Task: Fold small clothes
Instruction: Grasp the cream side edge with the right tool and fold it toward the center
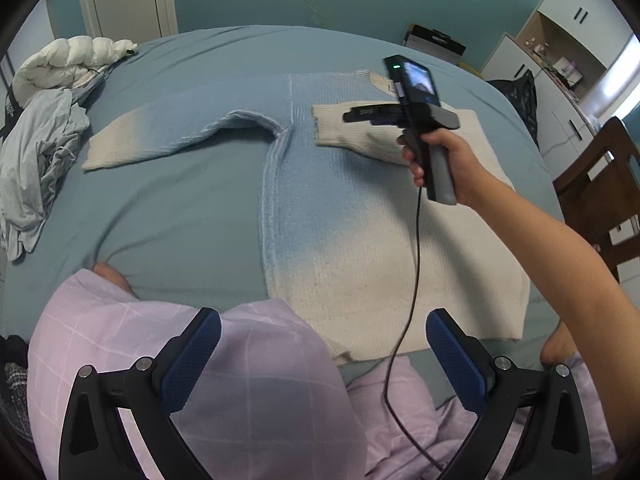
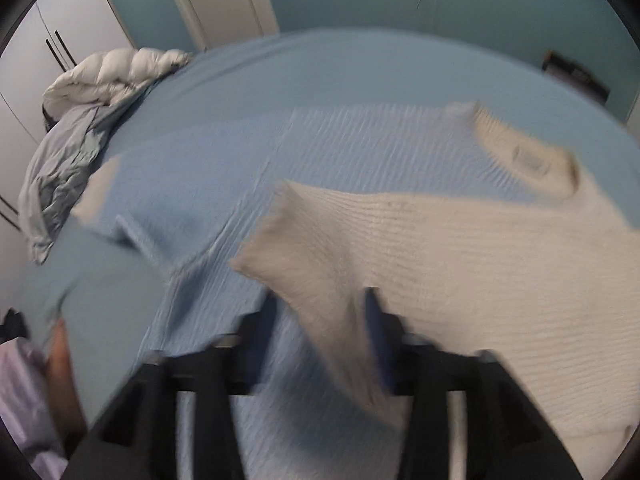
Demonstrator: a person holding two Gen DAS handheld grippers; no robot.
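A knit sweater (image 1: pixel 320 208), blue at the top and fading to cream at the hem, lies flat on the blue bed (image 1: pixel 180 216). Its far sleeve (image 1: pixel 160 132) stretches out to the left. The near, cream sleeve (image 1: pixel 360 132) is folded across the chest. A hand (image 1: pixel 440 148) holds my right gripper (image 1: pixel 348 117) just over that sleeve. In the blurred right wrist view the sleeve (image 2: pixel 320 256) runs between the right gripper's (image 2: pixel 320 316) parted fingers, which do not press on it. My left gripper (image 1: pixel 324 356) hangs open and empty above a knee in lilac checked trousers (image 1: pixel 248 380).
A white puffer jacket (image 1: pixel 68 60) and a crumpled grey garment (image 1: pixel 36 152) lie piled at the bed's left edge. A black cable (image 1: pixel 412 280) trails from the right gripper across the sweater's hem. A wooden chair (image 1: pixel 600 184) and white cupboards (image 1: pixel 560 60) stand to the right.
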